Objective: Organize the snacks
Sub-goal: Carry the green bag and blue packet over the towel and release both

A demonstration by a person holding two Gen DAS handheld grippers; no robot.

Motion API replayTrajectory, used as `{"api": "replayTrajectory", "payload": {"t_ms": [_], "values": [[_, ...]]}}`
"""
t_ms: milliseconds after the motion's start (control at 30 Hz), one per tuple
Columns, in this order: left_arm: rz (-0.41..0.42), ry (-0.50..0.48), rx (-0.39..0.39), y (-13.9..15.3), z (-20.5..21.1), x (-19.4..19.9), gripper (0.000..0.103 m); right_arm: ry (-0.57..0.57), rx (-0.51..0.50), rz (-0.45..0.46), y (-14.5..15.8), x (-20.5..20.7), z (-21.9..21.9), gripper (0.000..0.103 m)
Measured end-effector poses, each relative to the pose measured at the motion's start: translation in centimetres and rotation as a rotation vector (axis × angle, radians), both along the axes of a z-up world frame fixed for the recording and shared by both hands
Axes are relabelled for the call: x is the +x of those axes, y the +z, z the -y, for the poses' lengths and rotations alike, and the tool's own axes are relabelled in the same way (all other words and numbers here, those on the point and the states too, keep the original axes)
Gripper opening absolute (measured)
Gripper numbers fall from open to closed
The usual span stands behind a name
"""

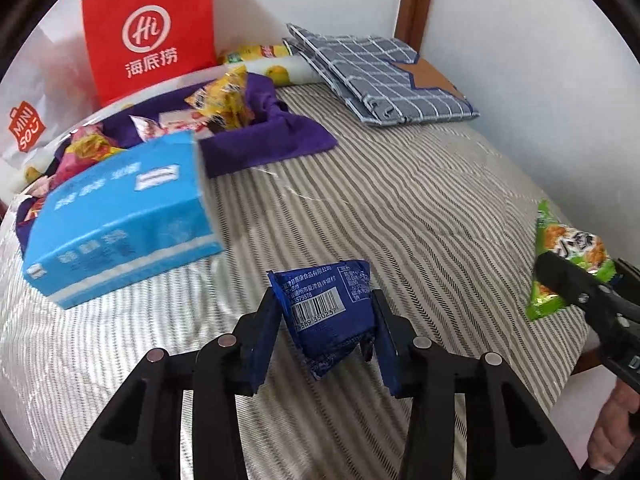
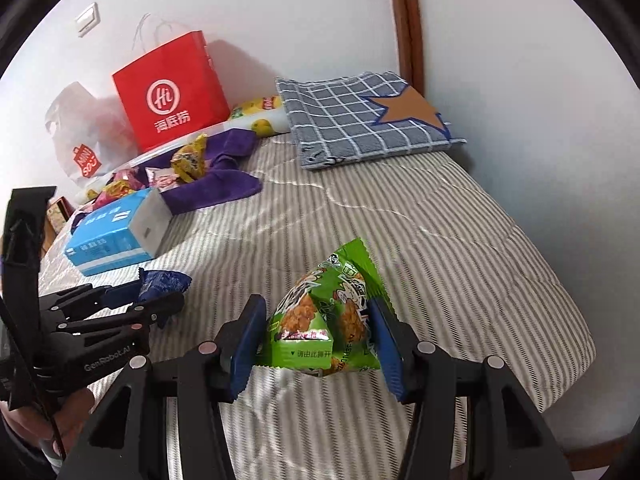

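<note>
The blue packet (image 1: 326, 312) is glossy crinkled plastic film, and so is the green packet (image 2: 328, 320). The bed (image 1: 400, 208) wears a striped cloth cover, quilted and matt. At upper left of the frame the red bag (image 1: 152, 28) looks like smooth matt paper. The blue box (image 1: 120, 216) is smooth card. The purple cloth (image 1: 272, 136) is soft and matt. The checked pillow (image 2: 360, 116) is woven cloth. Both grippers' arms are matt black plastic with ribbed blue pads (image 2: 386, 344).
</note>
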State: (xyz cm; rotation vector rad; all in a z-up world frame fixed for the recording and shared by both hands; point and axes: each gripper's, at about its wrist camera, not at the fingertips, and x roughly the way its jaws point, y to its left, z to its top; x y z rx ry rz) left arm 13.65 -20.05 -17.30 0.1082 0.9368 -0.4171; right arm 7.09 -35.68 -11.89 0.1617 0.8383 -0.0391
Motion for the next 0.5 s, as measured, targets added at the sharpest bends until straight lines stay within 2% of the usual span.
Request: {"api": "replayTrajectory", "payload": {"t_ms": [233, 500], "values": [[0.046, 0.017, -0.045, 3.6, -2.8, -0.2, 0.044, 0.057, 0.002, 0.022, 1.5, 2.6, -3.1, 0.05], [0.095, 0.105, -0.081, 8.0, -7.9, 3.6, 0.044, 0.132, 0.004, 0.069, 4.3, 8.0, -7.0, 0.05]]}}
